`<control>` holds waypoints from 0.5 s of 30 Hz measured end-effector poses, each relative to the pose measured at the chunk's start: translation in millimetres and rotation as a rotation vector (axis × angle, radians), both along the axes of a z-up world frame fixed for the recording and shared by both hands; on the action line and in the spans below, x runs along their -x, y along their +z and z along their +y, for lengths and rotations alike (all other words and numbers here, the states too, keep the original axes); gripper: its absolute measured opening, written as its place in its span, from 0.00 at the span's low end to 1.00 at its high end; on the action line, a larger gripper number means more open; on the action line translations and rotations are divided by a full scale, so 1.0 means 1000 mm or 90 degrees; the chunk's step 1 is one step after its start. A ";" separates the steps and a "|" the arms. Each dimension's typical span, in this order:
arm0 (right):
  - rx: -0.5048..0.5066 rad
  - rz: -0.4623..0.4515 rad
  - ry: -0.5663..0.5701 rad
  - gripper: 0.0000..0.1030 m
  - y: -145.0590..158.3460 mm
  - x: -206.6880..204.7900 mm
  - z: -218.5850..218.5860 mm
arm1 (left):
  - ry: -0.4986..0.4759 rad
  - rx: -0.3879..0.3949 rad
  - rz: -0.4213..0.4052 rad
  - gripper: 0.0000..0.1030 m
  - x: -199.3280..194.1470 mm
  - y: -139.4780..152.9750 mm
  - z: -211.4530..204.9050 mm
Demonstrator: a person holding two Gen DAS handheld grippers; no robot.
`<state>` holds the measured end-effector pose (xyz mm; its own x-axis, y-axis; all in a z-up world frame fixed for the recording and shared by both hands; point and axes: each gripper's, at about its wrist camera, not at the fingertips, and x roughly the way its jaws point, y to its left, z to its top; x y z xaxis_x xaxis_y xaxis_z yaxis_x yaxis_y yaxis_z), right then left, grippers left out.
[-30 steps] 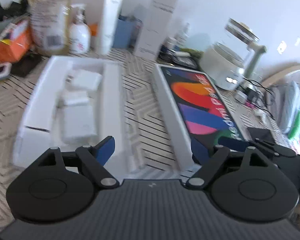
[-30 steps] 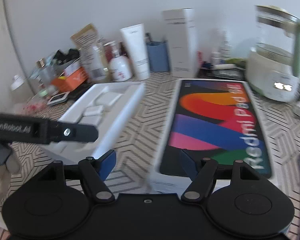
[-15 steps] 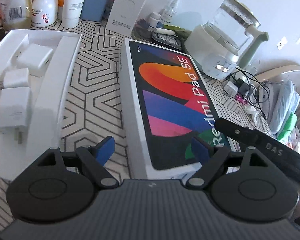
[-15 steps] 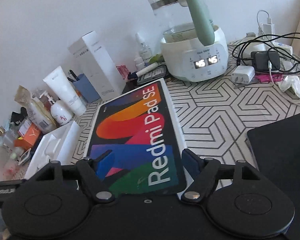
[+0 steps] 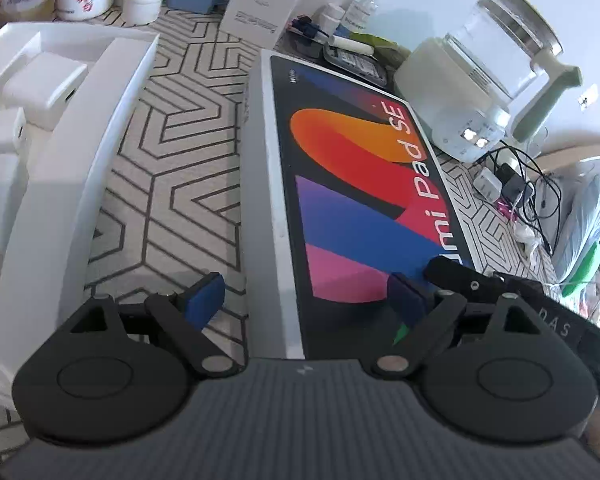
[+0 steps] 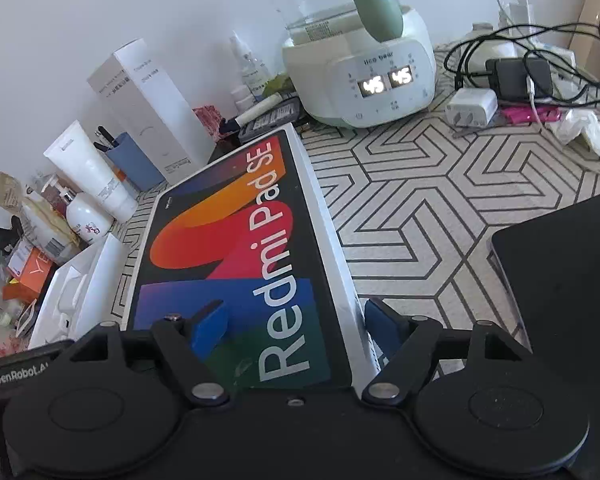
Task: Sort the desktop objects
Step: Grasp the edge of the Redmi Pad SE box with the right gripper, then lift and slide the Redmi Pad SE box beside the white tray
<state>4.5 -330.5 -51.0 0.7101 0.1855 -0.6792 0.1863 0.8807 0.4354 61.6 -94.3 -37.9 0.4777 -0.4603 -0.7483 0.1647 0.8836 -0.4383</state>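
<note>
Lying flat on the patterned tabletop (image 6: 420, 208): one tablet box (image 6: 236, 248), colourful lid upward. Left tongs (image 5: 306, 300) straddle its near left edge, jaws opening, pads clear of the box. Right tongs (image 6: 296, 322) straddle its near right edge, jaws opening, not gripping. Left of the box: white tray (image 5: 80, 152) with chargers. Beyond it: kettle (image 6: 360, 60), tall white carton (image 6: 148, 108), blue cup (image 6: 134, 164), bottles.

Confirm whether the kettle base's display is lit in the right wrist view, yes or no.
Yes: the kettle base shows two glowing white readouts on its front panel, each reading 45.
</note>
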 end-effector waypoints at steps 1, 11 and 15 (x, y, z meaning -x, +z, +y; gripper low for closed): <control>-0.009 0.002 0.000 0.83 -0.002 -0.002 -0.001 | -0.004 -0.001 -0.004 0.86 -0.001 0.000 -0.002; -0.028 -0.015 -0.015 0.83 -0.007 0.002 0.000 | -0.055 -0.045 -0.073 0.83 0.013 0.009 -0.017; -0.061 -0.023 -0.007 0.83 -0.008 0.006 -0.001 | -0.062 -0.077 -0.129 0.83 0.025 0.019 -0.017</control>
<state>-1.8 -331.4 -58.7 0.7366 0.2401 -0.6323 0.1787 0.8326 0.5243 36.7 -111.7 -18.6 0.5817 -0.4240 -0.6942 0.3249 0.9035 -0.2796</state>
